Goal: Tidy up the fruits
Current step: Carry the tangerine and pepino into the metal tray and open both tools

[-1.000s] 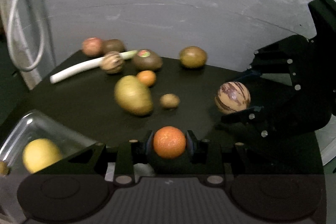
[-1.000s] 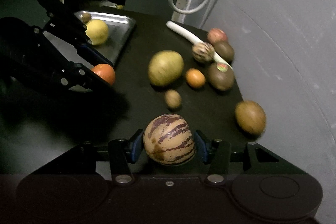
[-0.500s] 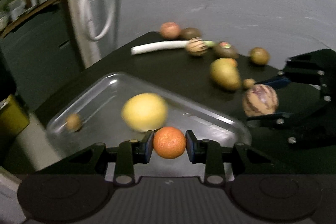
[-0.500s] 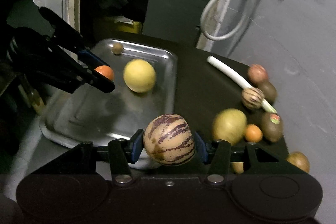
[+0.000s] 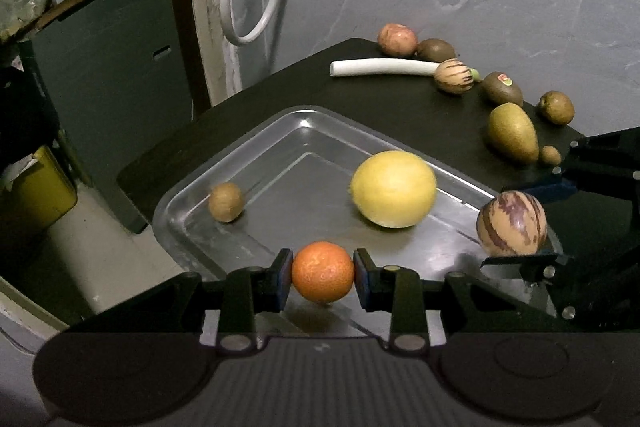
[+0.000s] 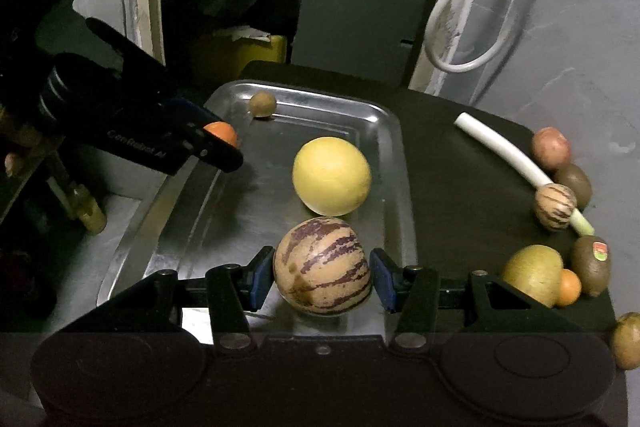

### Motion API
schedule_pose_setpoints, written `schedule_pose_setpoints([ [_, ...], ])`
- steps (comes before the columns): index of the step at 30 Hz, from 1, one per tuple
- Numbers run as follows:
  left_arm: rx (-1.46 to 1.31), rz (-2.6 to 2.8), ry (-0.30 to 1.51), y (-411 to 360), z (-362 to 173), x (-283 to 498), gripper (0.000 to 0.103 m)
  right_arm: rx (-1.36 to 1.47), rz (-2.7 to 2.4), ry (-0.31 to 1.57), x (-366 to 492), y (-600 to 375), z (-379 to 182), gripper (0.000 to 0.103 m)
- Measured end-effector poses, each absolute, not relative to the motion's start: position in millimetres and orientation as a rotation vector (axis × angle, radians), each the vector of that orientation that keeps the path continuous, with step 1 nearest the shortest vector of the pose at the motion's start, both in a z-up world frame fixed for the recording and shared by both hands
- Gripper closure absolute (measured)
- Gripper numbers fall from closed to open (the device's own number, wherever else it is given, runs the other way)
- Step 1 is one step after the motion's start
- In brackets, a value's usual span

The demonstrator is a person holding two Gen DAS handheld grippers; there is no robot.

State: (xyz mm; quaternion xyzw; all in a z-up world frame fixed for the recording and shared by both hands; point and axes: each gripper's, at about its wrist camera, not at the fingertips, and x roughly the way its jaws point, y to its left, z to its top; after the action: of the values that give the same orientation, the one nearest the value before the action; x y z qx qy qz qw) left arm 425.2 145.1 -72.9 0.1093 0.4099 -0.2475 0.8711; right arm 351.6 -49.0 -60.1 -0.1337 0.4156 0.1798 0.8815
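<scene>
Over the metal tray on our dark table, left gripper grasps an orange, right gripper a striped melon.

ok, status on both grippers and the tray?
Left gripper shut on orange, over tray near edge. Right gripper shut on striped melon, over tray. Yellow fruit and small brown fruit already in; drop spots open.
</scene>
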Motion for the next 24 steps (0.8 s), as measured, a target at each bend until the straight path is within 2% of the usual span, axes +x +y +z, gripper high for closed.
schedule_pose_setpoints([
  [24, 0.242, -0.534, 0.892, 156.4, -90.7, 440.8, 0.067, -0.251, 0.354, 0.918, 370.6, -35.2, -77.5, 0.050],
])
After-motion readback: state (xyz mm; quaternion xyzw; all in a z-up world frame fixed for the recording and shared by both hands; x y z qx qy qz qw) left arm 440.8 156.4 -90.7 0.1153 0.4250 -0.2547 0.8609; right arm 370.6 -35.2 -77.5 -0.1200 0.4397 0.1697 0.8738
